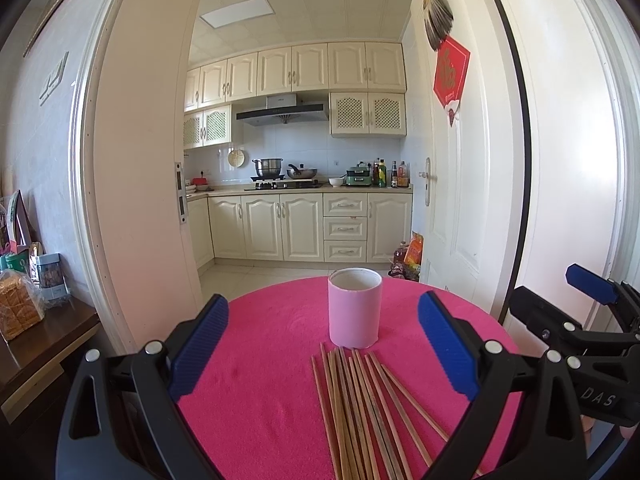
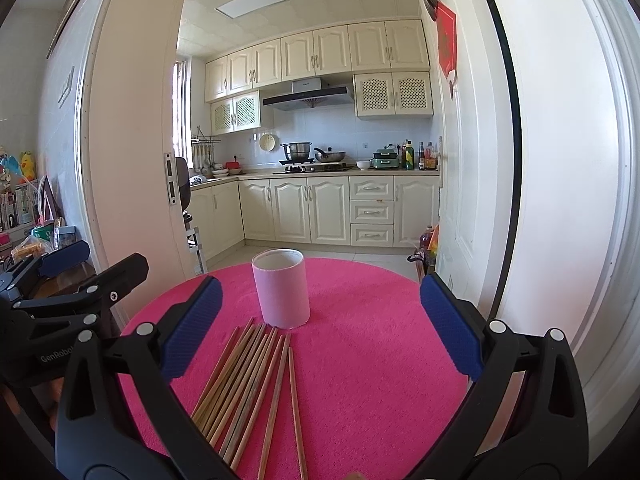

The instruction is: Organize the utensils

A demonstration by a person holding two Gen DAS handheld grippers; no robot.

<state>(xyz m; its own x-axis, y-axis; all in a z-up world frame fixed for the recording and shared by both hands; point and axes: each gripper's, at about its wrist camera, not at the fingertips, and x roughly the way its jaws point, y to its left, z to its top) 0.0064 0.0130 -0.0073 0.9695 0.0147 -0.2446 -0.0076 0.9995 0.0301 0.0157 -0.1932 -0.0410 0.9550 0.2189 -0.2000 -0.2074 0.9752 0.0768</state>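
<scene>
Several wooden chopsticks [image 1: 360,412] [image 2: 248,388] lie fanned out on the round pink tabletop [image 1: 260,400] [image 2: 372,352]. Just beyond their tips stands an upright pink cylinder holder [image 1: 354,307] [image 2: 282,288], open at the top. My left gripper [image 1: 324,344] is open above the table's near part, with the chopsticks between and below its blue pads [image 1: 199,347]. My right gripper [image 2: 320,328] is open too, hovering over the chopsticks from the right. Each gripper shows at the edge of the other's view: the right gripper [image 1: 576,312], the left gripper [image 2: 80,264].
A dark wooden side table [image 1: 48,340] with bread and boxes stands to the left. A white door frame [image 1: 516,160] rises on the right. A kitchen with cream cabinets [image 1: 304,226] lies beyond the doorway, with bags on the floor [image 1: 408,256].
</scene>
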